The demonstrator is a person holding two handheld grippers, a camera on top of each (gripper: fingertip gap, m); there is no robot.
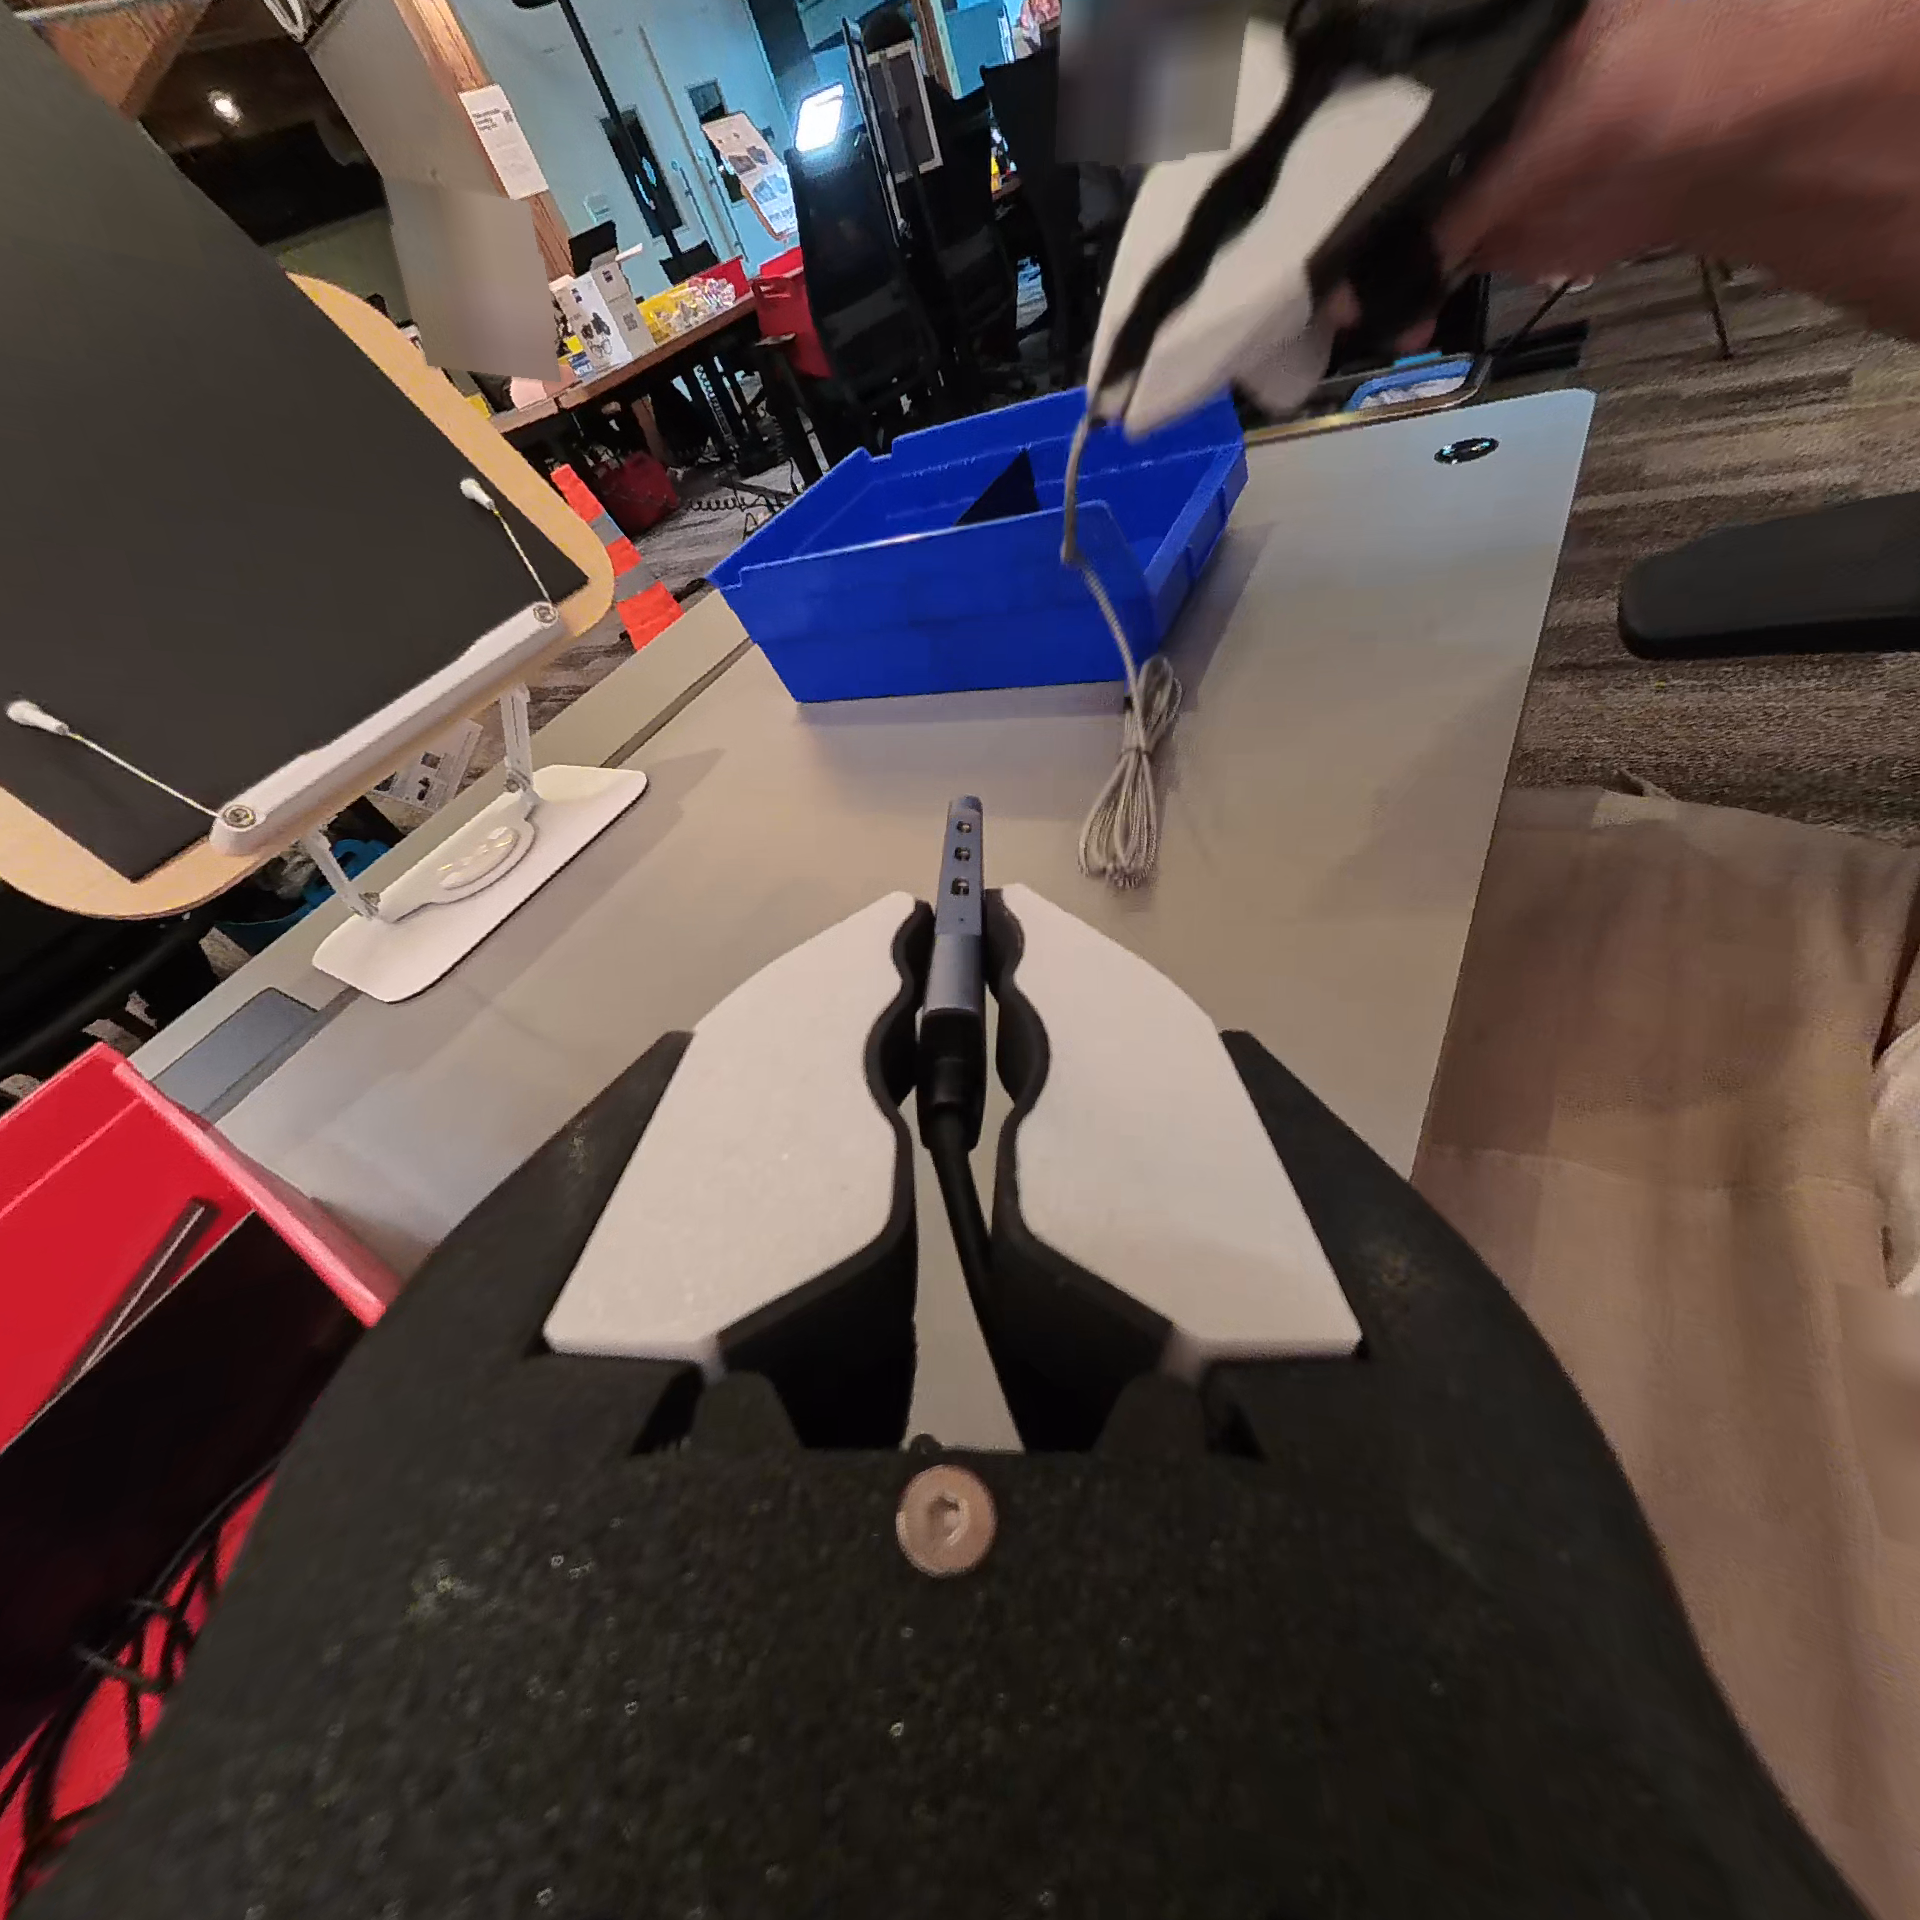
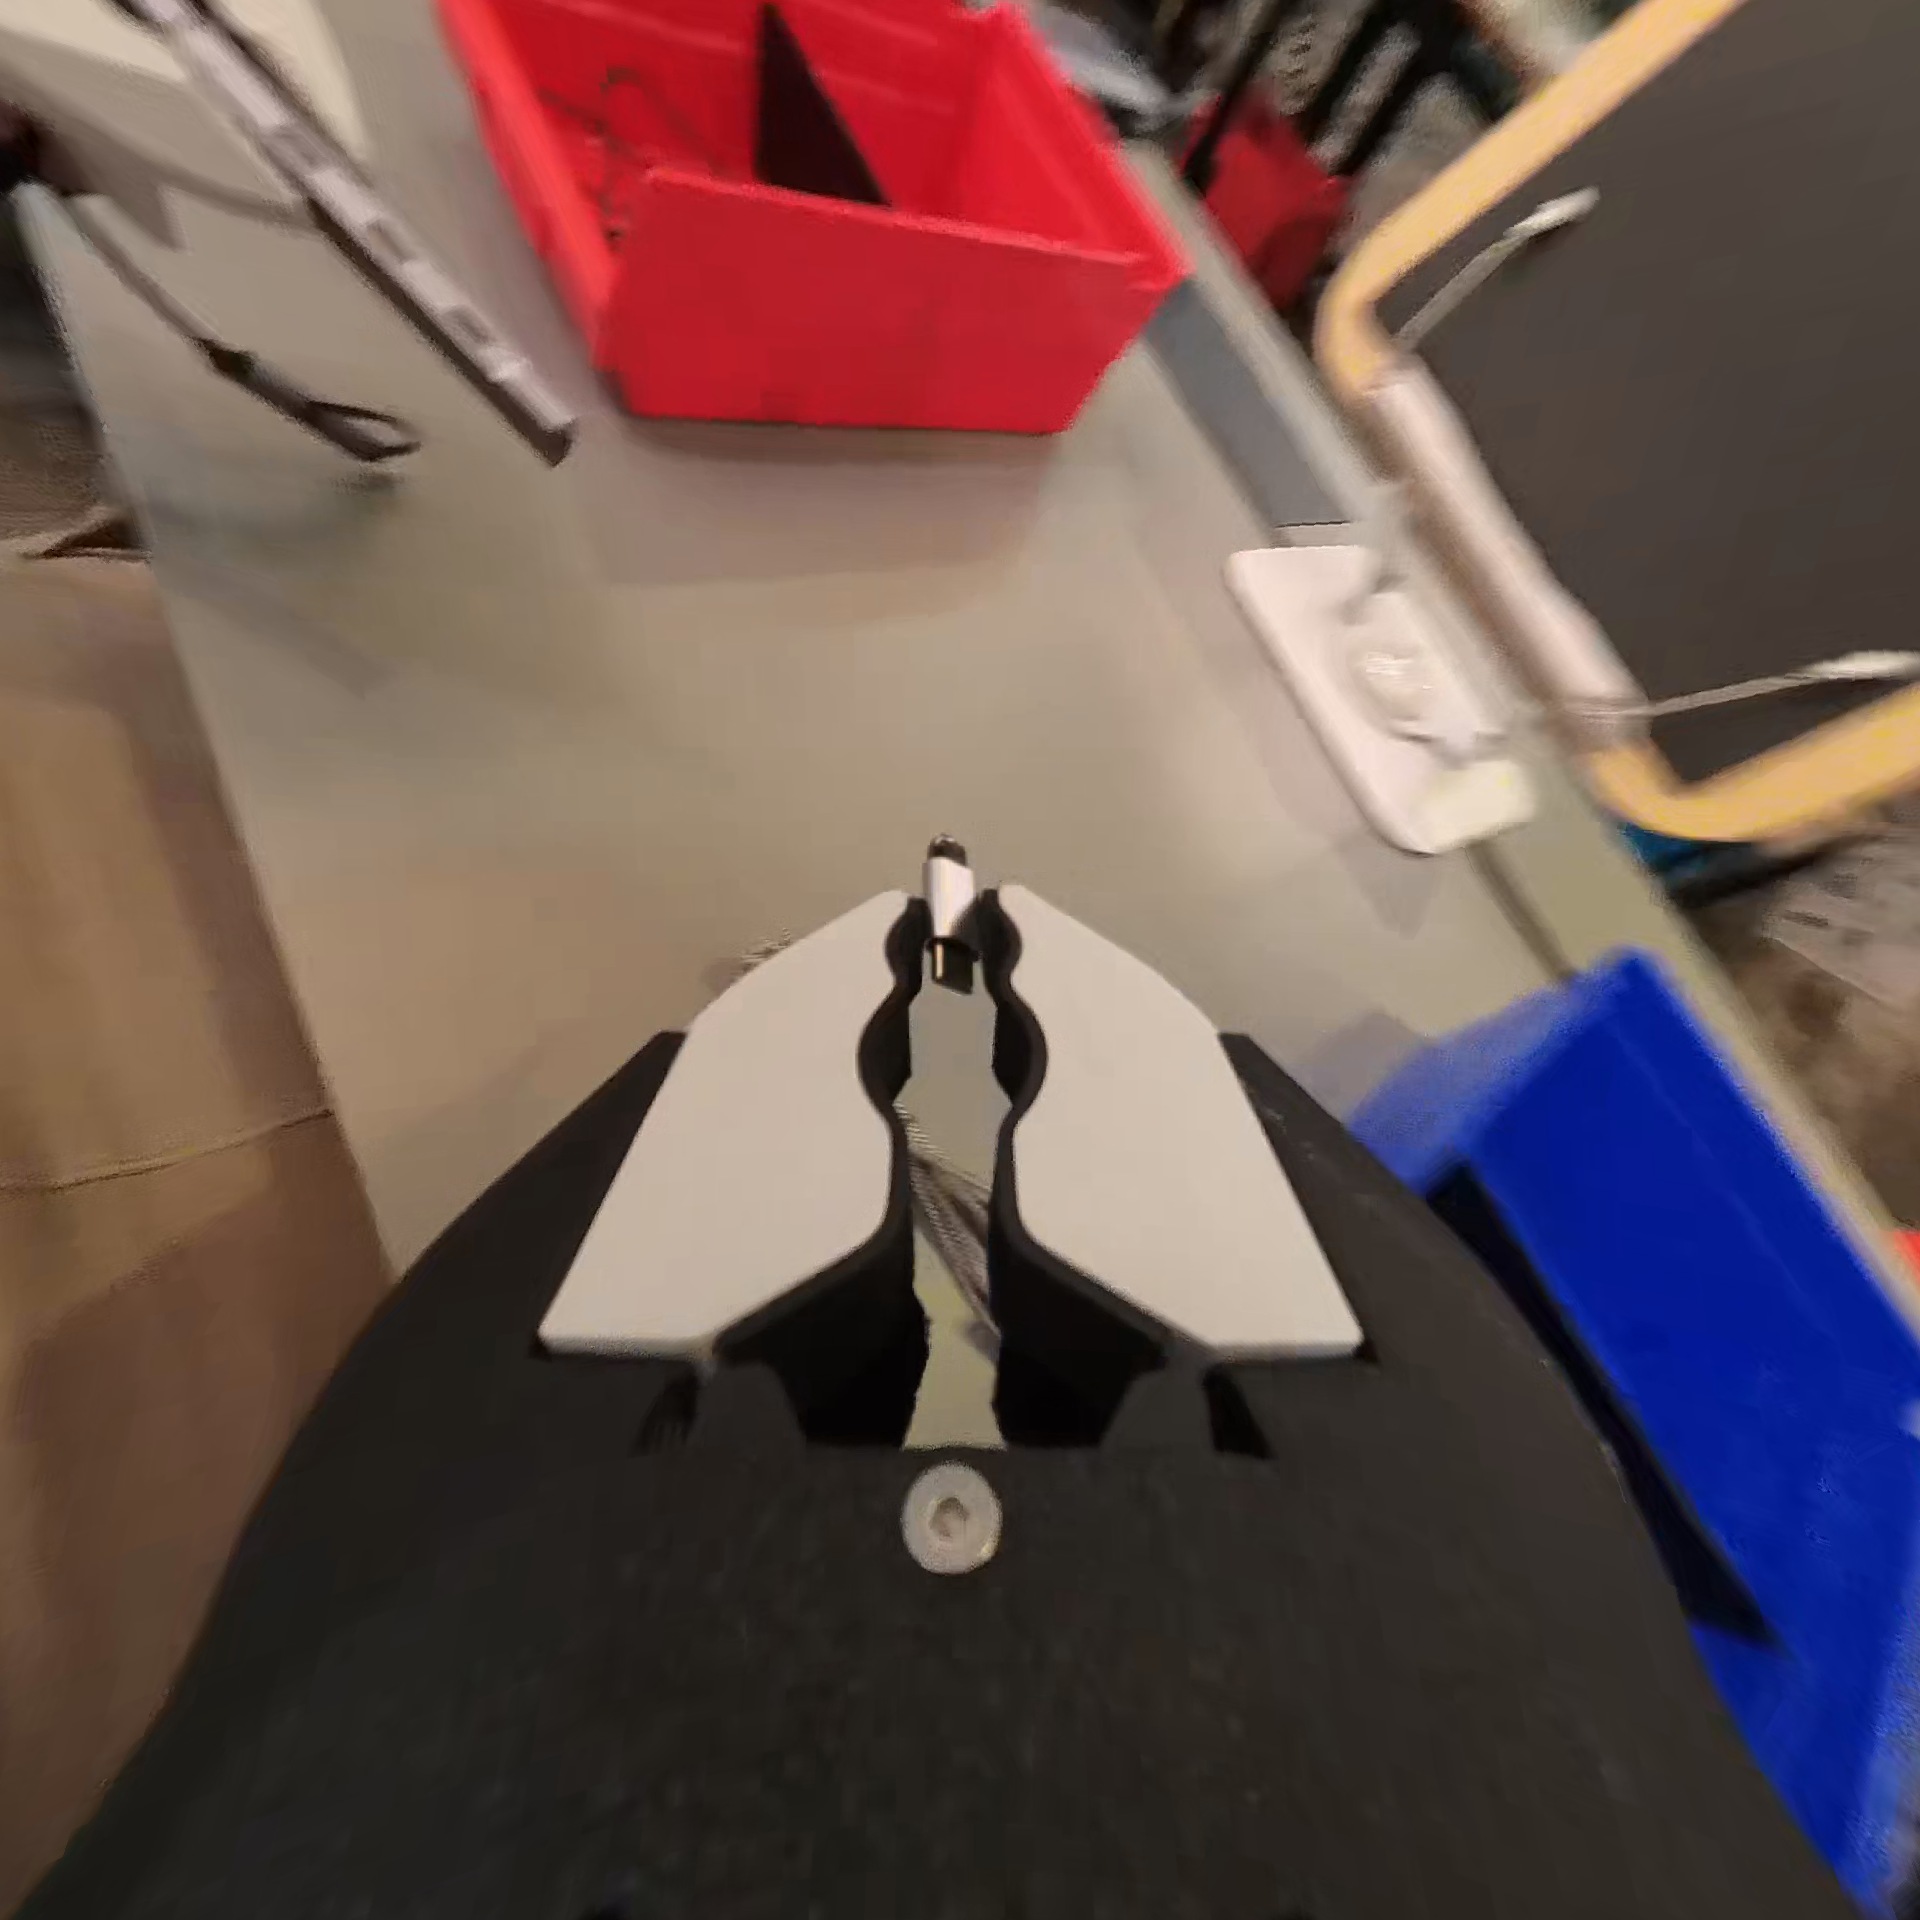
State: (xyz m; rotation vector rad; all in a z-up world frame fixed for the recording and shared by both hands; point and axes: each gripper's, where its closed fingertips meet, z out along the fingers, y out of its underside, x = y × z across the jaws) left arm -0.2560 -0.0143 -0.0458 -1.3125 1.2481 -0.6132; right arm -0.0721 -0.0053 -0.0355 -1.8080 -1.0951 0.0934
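My left gripper (image 1: 958, 906) is shut on a slim grey USB hub (image 1: 958, 894), held edge-up above the grey table (image 1: 790, 894), its black lead running back between the fingers. The hub also shows in the right wrist view (image 2: 416, 270) at the upper left, blurred. My right gripper (image 2: 951, 902) is shut on the silver plug (image 2: 951, 914) of a braided grey cable. In the left wrist view the right gripper (image 1: 1117, 405) is high at the upper right, and the cable (image 1: 1132, 769) hangs from it to a looped bundle on the table.
A blue bin (image 1: 987, 582) stands at the table's far side and shows near my right gripper (image 2: 1683, 1247). A red bin (image 2: 821, 229) holding a dark divider sits at the other end (image 1: 135, 1226). A black board on a white stand (image 1: 478, 873) leans at the left. A person's beige-clothed leg (image 1: 1714, 1143) is at the right. One gripper's finger ends stand about 20 centimetres off the other's.
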